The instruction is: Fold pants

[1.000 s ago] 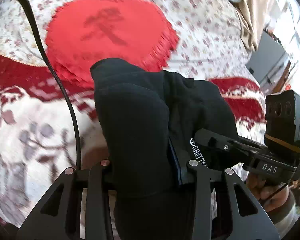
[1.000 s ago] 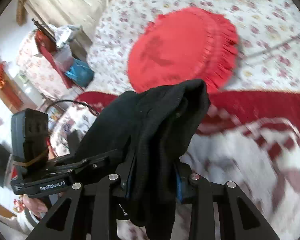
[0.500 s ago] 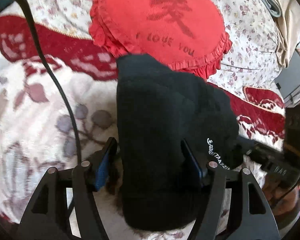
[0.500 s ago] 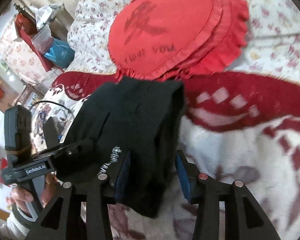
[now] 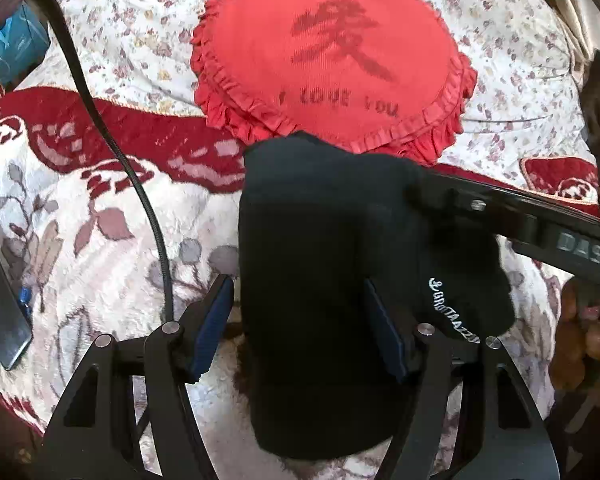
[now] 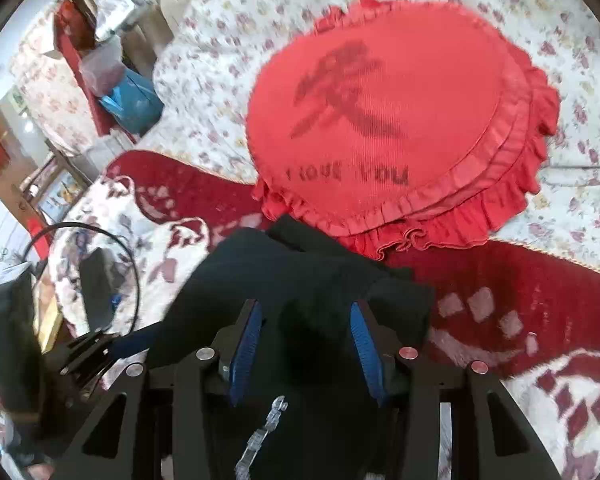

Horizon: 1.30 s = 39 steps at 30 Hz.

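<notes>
Pants are sitting in a thick black folded bundle on the bed, right on the red-and-white patterned blanket, with the far edge just about touching the ruffle of the big red heart pillow that's lying on the floral sheet behind it. White lettering is showing on the right side of the bundle.

Left hand-held gripper is standing with its blue pads spread wide; the bundle is lying between them, and the left pad is showing a sliver of daylight, so it's not squeezing anything. Right hand-held gripper is hanging over the near end of the pants, jaws apart and not pinching the fabric.

A black cable is snaking across the blanket, and a dark phone is lying at the left edge.
</notes>
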### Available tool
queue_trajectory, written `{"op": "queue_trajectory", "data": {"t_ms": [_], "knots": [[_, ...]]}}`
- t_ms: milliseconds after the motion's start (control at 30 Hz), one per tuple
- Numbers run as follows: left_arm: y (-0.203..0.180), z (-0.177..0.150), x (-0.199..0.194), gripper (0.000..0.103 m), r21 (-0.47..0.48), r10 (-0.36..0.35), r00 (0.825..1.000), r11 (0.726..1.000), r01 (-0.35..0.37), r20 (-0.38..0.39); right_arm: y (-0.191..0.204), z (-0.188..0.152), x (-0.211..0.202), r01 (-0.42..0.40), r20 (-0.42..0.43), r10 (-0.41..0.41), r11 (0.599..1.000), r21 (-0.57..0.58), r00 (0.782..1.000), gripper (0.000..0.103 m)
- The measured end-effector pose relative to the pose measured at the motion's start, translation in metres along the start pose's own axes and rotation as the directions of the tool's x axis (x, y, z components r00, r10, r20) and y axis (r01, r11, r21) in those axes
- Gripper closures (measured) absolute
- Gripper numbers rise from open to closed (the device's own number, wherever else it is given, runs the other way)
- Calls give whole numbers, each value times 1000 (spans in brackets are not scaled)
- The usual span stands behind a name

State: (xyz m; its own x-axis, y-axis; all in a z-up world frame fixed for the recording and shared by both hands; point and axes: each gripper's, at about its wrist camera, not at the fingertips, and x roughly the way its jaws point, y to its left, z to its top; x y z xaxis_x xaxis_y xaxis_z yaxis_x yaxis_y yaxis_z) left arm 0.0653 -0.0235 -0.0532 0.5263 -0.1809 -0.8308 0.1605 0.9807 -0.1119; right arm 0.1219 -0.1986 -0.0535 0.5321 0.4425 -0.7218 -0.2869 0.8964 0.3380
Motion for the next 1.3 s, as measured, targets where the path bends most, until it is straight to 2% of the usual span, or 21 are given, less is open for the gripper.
{"op": "queue_trajectory", "data": {"t_ms": [100,200,433,567,733,900,967,1033,1300], "knots": [[-1,-1,5,36,-8,-23,1000,1000,23,-5,-12,-3,23,45,-49,-44,999,19,998,58],[-6,0,10,36,-2,-21,1000,1000,21,-4,-20,-4,29,29,-38,-28,999,34,999,58],[-8,-1,6,36,-19,-10,1000,1000,9,-8,-17,-7,0,30,-40,-29,999,40,999,58],[-6,-6,-6,36,-22,6,1000,1000,-6,13,-4,-28,-23,38,-30,-39,999,-7,999,58],[-3,-13,-18,36,-43,23,999,999,-21,29,10,-62,-14,123,-79,-131,988,-95,988,57],[-5,-20,-35,36,-61,64,996,996,-60,67,10,-64,-25,132,-59,-137,988,-82,989,57],[-6,-22,-43,36,-61,85,992,995,-80,93,13,-60,-39,117,-21,-119,991,-70,993,55],[-5,-23,-49,36,-66,91,991,994,-85,99,19,-57,-49,135,12,-134,988,-73,991,52],[-10,-28,-76,36,-61,144,978,989,-137,148,35,-53,-75,157,73,-152,985,-77,986,50]]}}
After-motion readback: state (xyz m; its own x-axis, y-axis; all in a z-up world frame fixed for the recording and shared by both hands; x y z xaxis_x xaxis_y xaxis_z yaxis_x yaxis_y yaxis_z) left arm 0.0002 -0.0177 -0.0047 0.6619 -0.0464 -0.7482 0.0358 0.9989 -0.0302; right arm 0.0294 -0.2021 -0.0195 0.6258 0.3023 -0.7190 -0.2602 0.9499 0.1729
